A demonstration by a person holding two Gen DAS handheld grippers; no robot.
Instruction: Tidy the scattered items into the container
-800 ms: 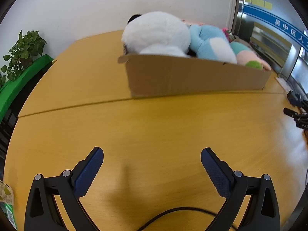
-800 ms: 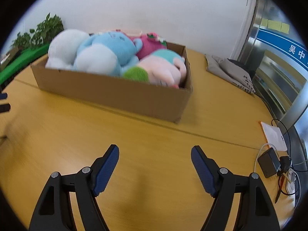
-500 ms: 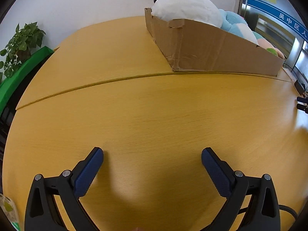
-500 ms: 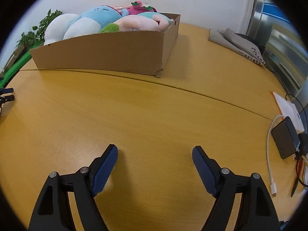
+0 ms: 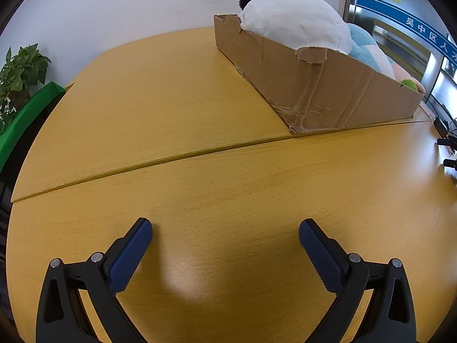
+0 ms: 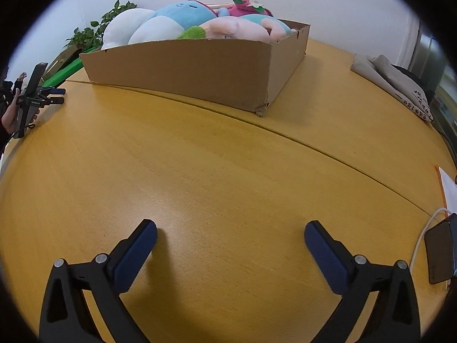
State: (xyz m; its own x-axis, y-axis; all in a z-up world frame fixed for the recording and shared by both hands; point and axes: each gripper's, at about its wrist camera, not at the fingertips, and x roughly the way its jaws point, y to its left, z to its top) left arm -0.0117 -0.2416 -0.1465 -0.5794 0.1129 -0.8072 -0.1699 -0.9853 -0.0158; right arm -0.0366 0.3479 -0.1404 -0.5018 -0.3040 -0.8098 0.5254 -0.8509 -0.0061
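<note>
Fingers on both of my tools are standing spread wide with nothing between them: my left gripper and my right gripper are each hovering low over bare wood of the table, blue pads facing inward. Beyond the fingertips, no loose item is showing on the tabletop in either view, and the plush toys are already lying heaped in the cardboard box, which is sitting past the seam in the table, well apart from both tools. I am judging the tidying as essentially finished; doing this step well means keeping both jaws parted, holding them off the wood, and scanning the table edges for anything missed before resting. The left wrist view is showing the box's taped near corner and the white plush bulging over its torn rim, with a potted plant at far left. The right wrist view alone is showing the pink and blue toys, a grey folded cloth, a power bank with its cable, and my left tool in hand at the table edge.
</note>
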